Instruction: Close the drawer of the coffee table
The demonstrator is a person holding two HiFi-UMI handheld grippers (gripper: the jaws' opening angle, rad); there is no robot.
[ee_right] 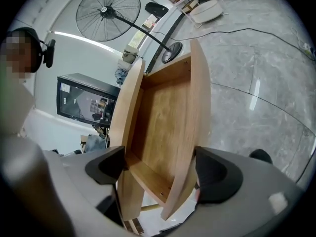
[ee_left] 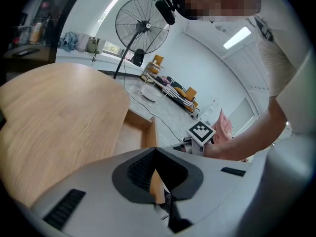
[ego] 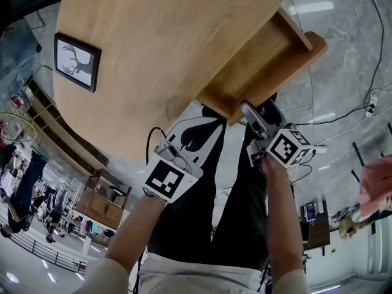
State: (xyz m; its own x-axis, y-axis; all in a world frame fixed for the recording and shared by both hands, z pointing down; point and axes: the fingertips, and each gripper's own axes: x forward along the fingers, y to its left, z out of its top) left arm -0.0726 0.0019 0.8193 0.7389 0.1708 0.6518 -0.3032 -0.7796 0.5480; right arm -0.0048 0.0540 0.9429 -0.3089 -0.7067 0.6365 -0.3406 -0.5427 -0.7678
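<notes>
Drawer (ee_right: 168, 107) pulled out, front end between jaws of wide-open right hand-held gripper (ee_right: 159, 161)

left gripper (ee_left: 155, 150) with jaws together, near wooden coffee table (ee_left: 59, 112) and its open drawer (ee_left: 148, 130)

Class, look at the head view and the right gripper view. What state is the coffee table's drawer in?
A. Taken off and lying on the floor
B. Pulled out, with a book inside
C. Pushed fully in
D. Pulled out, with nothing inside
D: the drawer juts out from under the coffee table, and its wooden bottom is bare.
</notes>
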